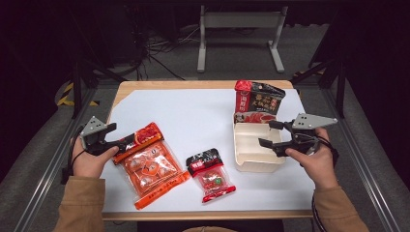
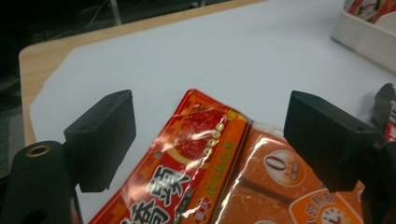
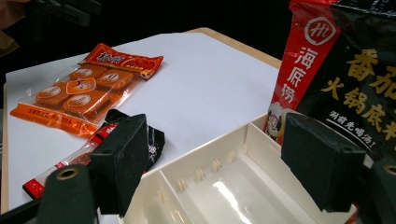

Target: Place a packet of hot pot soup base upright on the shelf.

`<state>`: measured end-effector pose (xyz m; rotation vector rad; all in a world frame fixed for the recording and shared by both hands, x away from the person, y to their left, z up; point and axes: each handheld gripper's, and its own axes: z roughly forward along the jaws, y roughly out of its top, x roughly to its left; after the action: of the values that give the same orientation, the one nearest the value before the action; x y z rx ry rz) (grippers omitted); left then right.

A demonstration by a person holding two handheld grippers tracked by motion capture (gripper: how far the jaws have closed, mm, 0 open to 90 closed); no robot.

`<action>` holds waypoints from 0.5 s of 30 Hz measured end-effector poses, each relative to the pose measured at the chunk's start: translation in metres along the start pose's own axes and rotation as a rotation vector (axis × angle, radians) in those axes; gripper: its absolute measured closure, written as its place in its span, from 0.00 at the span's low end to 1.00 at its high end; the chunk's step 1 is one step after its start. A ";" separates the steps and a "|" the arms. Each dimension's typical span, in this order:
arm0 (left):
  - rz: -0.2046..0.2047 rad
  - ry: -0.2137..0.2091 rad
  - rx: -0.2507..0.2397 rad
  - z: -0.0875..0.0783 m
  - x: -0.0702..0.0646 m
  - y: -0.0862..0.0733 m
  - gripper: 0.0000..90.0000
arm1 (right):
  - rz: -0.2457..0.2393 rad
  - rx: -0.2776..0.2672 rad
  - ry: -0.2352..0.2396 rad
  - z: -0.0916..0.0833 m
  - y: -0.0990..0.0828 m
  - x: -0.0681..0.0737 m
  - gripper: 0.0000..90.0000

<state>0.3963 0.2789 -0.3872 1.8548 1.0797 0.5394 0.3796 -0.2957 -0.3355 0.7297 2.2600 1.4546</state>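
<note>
The left gripper [image 2: 210,140] sits nearest the camera in its own view, jaws spread wide and empty, straddling the red header end of the orange pack [image 2: 196,163]. In the high view the left gripper [image 1: 113,137] is at the table's left edge, and the orange pack [image 1: 150,166] lies flat on the white sheet [image 1: 193,111], touching or just under the jaw tips. The pack's long axis runs diagonally, from the header beside the left gripper down toward the table's front centre. The left hand is clearly nearer; closing on the header is likely the next step.

The right gripper [image 1: 270,135] hovers over the tray [image 1: 251,164], jaws wide, holding nothing. The tray [image 3: 224,186] is empty, with a black sachet [image 3: 345,79] standing behind it. A small red pack [image 1: 210,175] lies between pack and tray.
</note>
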 end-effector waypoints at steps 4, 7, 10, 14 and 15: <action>-0.045 0.002 0.023 0.004 0.010 -0.009 0.20 | 0.010 0.008 0.007 0.004 -0.001 0.001 0.25; -0.098 -0.001 0.047 0.009 0.020 -0.017 0.20 | 0.008 0.017 0.005 0.005 -0.002 0.001 0.25; -0.115 0.010 0.066 0.012 0.026 -0.021 0.19 | 0.006 0.020 0.004 0.005 -0.003 0.002 0.25; -0.088 0.055 0.079 0.015 0.031 -0.027 0.20 | 0.005 0.020 0.002 0.004 -0.003 0.002 0.25; -0.088 0.065 0.096 0.017 0.033 -0.029 0.20 | 0.005 0.020 -0.002 0.003 -0.003 0.001 0.25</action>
<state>0.4121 0.3056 -0.4228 1.8735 1.2432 0.5077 0.3792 -0.2941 -0.3398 0.7431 2.2762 1.4352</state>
